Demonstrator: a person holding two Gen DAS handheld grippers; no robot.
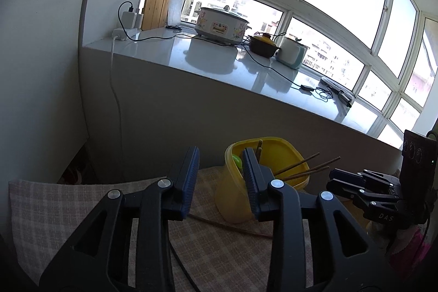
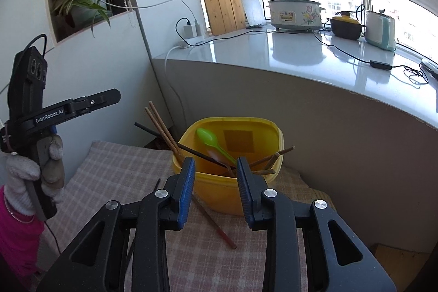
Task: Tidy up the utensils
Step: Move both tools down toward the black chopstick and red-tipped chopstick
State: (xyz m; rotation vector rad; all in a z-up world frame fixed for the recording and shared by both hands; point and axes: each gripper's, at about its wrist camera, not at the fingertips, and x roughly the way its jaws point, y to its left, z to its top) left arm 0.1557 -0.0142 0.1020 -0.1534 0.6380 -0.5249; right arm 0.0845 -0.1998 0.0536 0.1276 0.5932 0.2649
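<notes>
Both grippers, left gripper (image 1: 221, 177) and right gripper (image 2: 215, 182), stand parted and empty before the yellow tub (image 2: 219, 190); its green spoon (image 2: 212, 141) and chopsticks (image 2: 161, 127) are partly hidden by their fingers.

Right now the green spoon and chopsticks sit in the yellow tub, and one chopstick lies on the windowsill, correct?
Not quite: the loose chopstick lies on the checked cloth in front of the yellow tub, not on the windowsill, as the right wrist view shows. Green spoon is right.
</notes>
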